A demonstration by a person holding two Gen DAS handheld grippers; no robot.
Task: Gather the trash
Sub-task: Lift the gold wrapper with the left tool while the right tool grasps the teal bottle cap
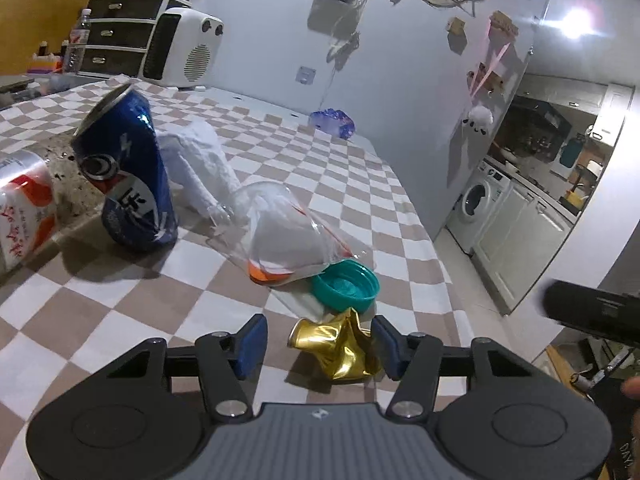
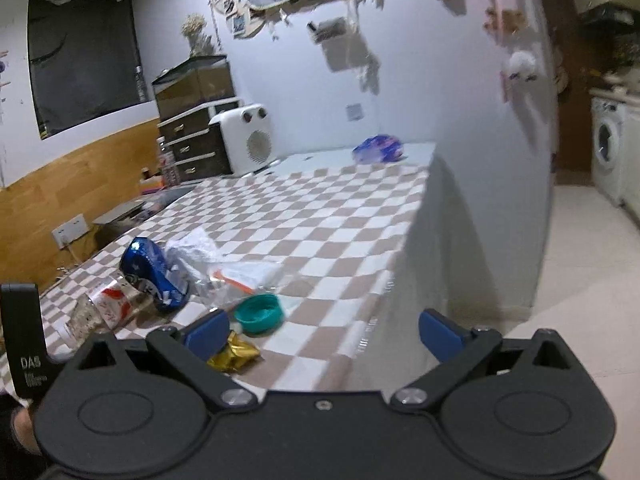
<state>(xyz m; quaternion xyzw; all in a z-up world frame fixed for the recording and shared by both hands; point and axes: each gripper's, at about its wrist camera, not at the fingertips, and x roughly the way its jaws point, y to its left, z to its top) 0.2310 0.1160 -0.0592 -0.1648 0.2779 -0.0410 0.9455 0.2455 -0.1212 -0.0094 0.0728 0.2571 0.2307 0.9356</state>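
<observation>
A crumpled gold foil wrapper (image 1: 339,350) lies on the checkered tablecloth (image 1: 100,312) between the fingers of my open left gripper (image 1: 320,346), close to the right finger. Just beyond it lie a teal lid (image 1: 346,286), a clear plastic cup (image 1: 280,240) with orange residue, white crumpled tissue (image 1: 200,164) and a dented blue can (image 1: 124,172). My right gripper (image 2: 324,332) is open and empty, held off the table's near corner. The right wrist view also shows the gold wrapper (image 2: 234,354), the lid (image 2: 259,312) and the blue can (image 2: 154,274).
A red-and-white can (image 1: 24,208) lies at the left on a speckled surface. A purple packet (image 1: 332,120) sits at the table's far edge by the wall. A white heater (image 1: 182,48) and drawers (image 1: 120,32) stand at the back. The table edge drops to the floor at the right.
</observation>
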